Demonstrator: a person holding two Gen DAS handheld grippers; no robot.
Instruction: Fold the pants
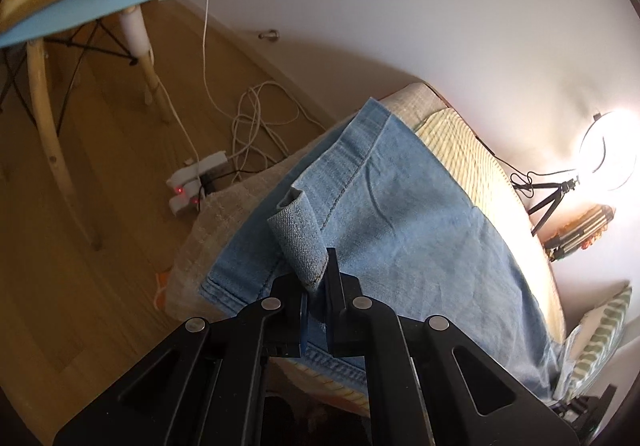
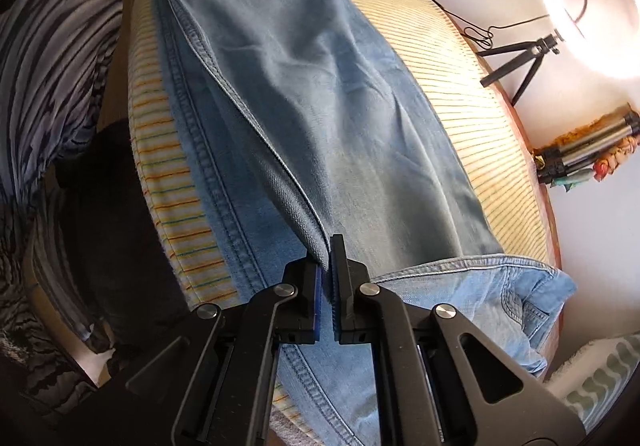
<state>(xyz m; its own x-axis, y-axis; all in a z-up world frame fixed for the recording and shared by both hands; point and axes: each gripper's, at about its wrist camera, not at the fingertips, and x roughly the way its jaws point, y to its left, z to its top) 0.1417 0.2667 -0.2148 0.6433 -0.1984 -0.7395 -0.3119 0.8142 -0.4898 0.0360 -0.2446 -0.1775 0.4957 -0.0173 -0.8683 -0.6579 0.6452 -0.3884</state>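
Observation:
Light blue denim pants (image 1: 400,230) lie lengthwise on a striped bed cover (image 1: 460,142). My left gripper (image 1: 318,278) is shut on a raised fold of the pants' edge, which stands up rolled between the jaws. In the right wrist view the pants (image 2: 304,78) stretch away over the cover (image 2: 460,86), with one layer folded over another. My right gripper (image 2: 326,266) is shut on the lifted edge of the top layer. The waistband with a pocket (image 2: 520,298) lies to the right.
A ring light on a tripod (image 2: 588,2) stands by the wall at the right. On the floor to the left are a power strip (image 1: 192,186), loose white cables (image 1: 256,122) and a wooden-legged chair (image 1: 44,94). A striped garment (image 2: 44,66) lies at the left.

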